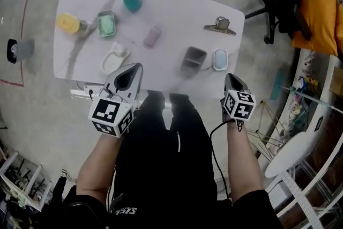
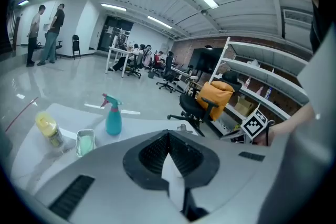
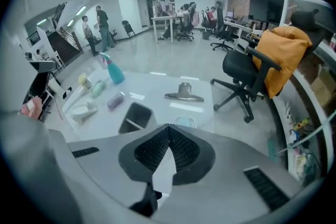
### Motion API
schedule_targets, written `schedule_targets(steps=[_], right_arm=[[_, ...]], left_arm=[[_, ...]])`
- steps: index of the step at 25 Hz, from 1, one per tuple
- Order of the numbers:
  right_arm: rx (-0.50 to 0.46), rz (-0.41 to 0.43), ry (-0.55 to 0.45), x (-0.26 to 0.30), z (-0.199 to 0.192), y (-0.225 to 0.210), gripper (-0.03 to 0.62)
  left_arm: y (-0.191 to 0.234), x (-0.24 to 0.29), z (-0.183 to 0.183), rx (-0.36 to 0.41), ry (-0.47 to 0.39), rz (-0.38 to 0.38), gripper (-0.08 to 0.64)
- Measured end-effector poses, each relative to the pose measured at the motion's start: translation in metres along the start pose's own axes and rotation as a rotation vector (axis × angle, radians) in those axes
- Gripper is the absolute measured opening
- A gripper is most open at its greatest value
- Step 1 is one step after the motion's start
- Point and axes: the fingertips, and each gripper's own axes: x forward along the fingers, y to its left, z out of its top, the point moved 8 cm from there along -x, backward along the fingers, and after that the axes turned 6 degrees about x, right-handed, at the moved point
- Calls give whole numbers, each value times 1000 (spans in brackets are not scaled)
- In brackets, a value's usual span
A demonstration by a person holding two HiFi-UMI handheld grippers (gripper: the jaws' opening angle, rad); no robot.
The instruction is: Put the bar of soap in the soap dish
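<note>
soap [image 1: 221, 60] is apparently resting in its dish [image 1: 215, 53], so left gripper [image 1: 132, 74] and right gripper [image 1: 233, 83] are hovering clear, jaws together, empty.

On the desk [image 1: 177, 8], the jar [image 1: 68, 23] sits by the left edge, with the tray [image 1: 106, 24] just right of it and the spray bottle [image 1: 131, 0] behind the tray at the far edge. The bar of soap [image 1: 152, 37] lies mid-desk — the soap dish [image 1: 115, 57] is before it to the left, by the near edge. The box [image 1: 193, 59] and small dish [image 1: 221, 59] sit side by side at the near right corner, with the clip [image 1: 220, 26] behind them.
</note>
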Motion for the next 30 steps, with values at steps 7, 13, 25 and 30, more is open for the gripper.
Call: schedule_targets(steps=[7, 13, 25, 30], right_arm=[[-70, 124, -137, -83, 34, 40, 17], [-95, 217, -276, -151, 54, 62, 17], [-179, 391, -580, -290, 42, 94, 17], [-163, 411, -632, -329, 24, 88, 17]], left_arm=[[-30, -37, 56, 77, -74, -51, 9], [-59, -72, 88, 125, -141, -26, 9], [-136, -160, 104, 202, -225, 39, 9], [-164, -199, 109, 242, -240, 70, 9]])
